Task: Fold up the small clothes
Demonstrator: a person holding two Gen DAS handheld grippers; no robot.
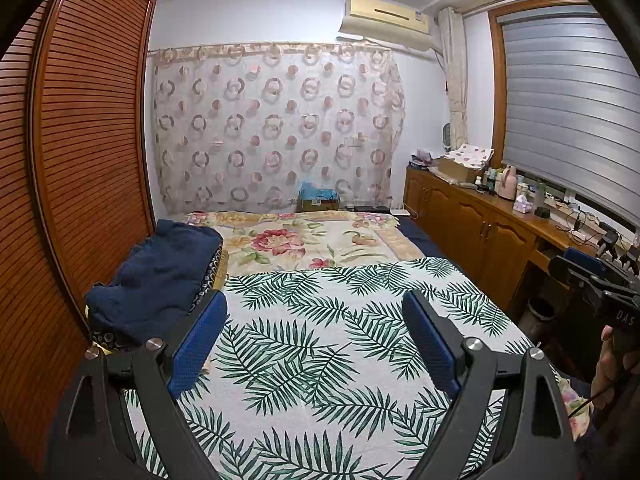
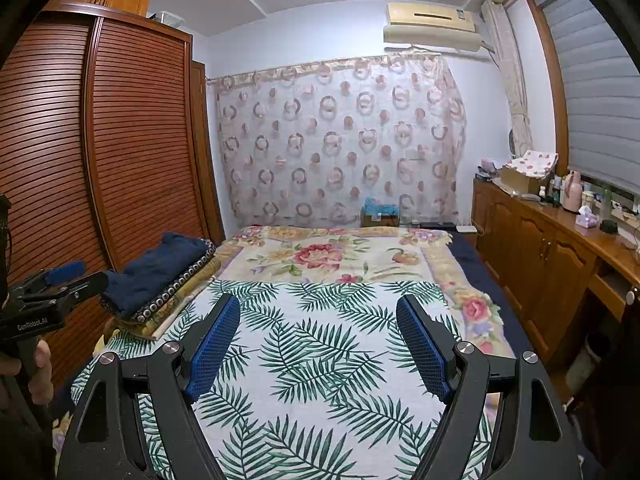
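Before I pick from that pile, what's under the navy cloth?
Under the navy cloth lies a dark fabric with pale rings, then a yellowish folded layer, all on the bed. Only their edges show; anything else between them is covered.

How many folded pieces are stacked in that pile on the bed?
3 show: a navy garment on top, a dark ring-patterned piece beneath it, and a yellowish one at the bottom. More may be hidden underneath.
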